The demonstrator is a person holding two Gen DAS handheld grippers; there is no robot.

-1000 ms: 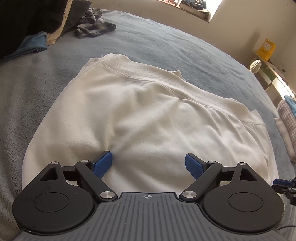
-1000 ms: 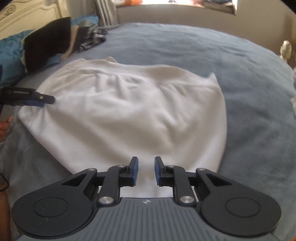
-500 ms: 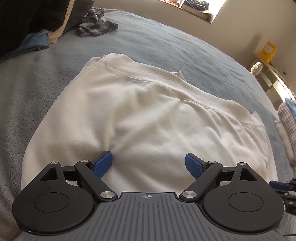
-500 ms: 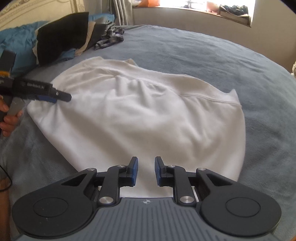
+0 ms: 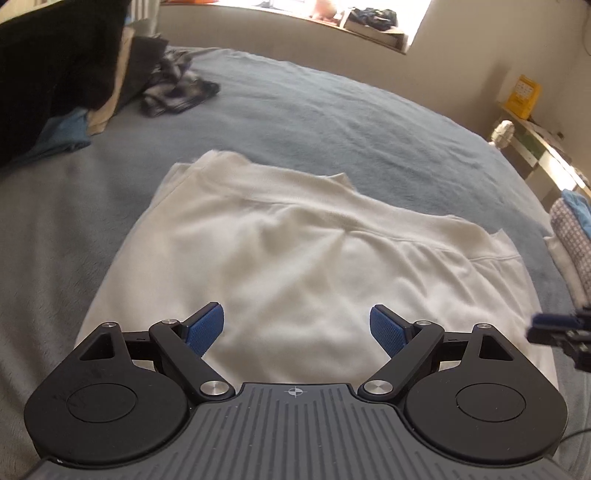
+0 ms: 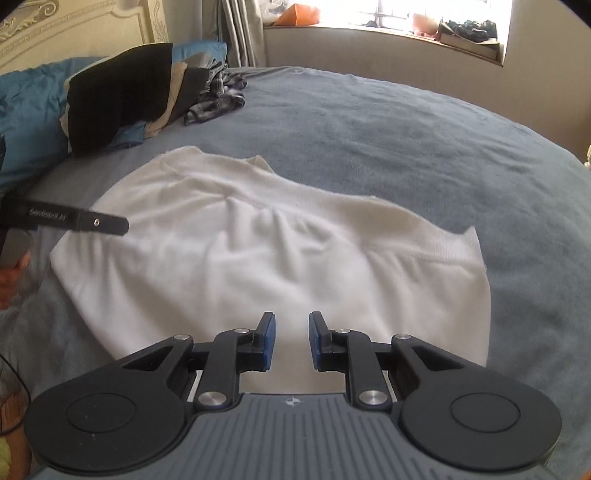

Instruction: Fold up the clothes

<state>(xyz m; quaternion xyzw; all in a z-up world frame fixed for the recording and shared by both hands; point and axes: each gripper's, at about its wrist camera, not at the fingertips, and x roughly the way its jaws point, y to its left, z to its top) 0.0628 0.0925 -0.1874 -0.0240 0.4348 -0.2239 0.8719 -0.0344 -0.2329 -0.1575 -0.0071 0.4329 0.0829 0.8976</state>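
Observation:
A white garment (image 5: 295,258) lies spread flat on the grey-blue bed cover (image 5: 332,122), its ribbed hem on the far side. My left gripper (image 5: 297,328) hovers above the garment's near edge, wide open, with nothing between its blue pads (image 5: 205,326). The right gripper's tip (image 5: 554,328) shows at the right edge of that view. In the right wrist view the same garment (image 6: 277,251) lies below my right gripper (image 6: 291,339), which stands open by a narrow gap and holds nothing. The left gripper (image 6: 110,223) reaches in from the left over the garment's left edge, a hand (image 6: 11,277) behind it.
A pile of dark, tan and blue clothes (image 6: 122,99) and a plaid garment (image 6: 218,96) lie at the bed's far left. Folded clothes (image 5: 572,243) are stacked at the right edge. A shelf with a yellow box (image 5: 522,96) stands beyond. A windowsill (image 6: 388,33) runs behind the bed.
Both grippers have drawn back and risen from the garment, so more of the bed shows. Neither gripper's opening has changed. The garment lies as before.

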